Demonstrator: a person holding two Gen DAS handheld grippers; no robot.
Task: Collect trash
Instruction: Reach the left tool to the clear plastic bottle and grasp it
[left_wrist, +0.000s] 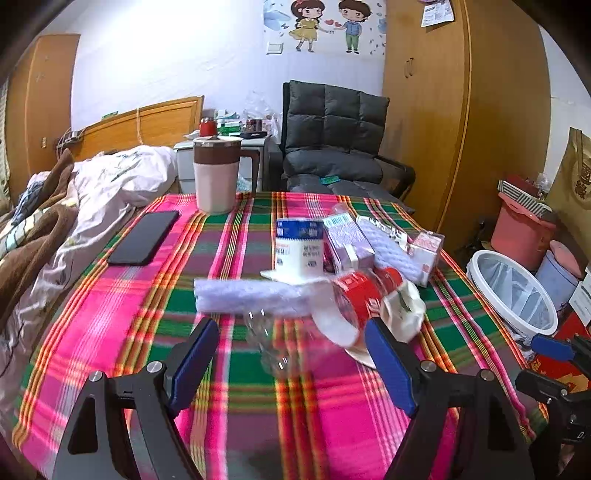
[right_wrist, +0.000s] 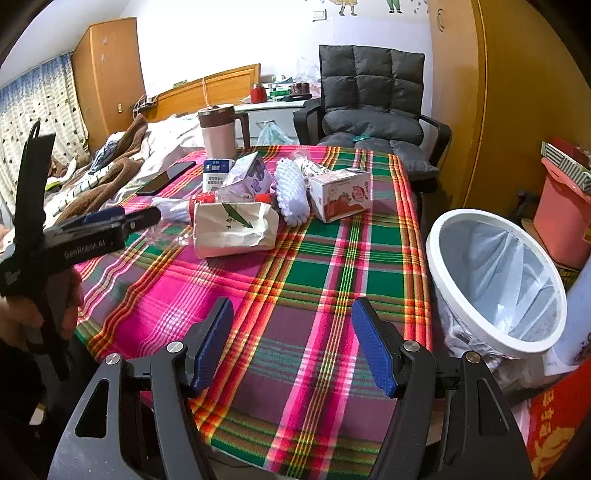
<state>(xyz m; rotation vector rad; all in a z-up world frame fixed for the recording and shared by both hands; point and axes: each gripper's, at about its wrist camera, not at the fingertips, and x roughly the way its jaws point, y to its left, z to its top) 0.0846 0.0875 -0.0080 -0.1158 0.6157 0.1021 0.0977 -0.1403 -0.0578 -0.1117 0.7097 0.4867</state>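
Trash lies in a heap on the plaid tablecloth (left_wrist: 147, 306): a clear plastic bottle with a red label (left_wrist: 354, 295), a cream paper bag (right_wrist: 234, 229), a blue and white carton (left_wrist: 299, 245), a purple carton (left_wrist: 347, 243), a strawberry milk carton (right_wrist: 341, 194) and white foam sleeves (left_wrist: 251, 297). My left gripper (left_wrist: 293, 363) is open, its fingers either side of the bottle's clear end. My right gripper (right_wrist: 291, 341) is open and empty above the table's near edge. The white bin (right_wrist: 495, 277) with a clear liner stands right of the table.
A black phone (left_wrist: 146, 236) and a pink jug with a brown lid (left_wrist: 216, 173) sit at the table's far left. A bed lies left, a grey chair (left_wrist: 332, 136) behind, a wardrobe and pink buckets (left_wrist: 521, 232) right.
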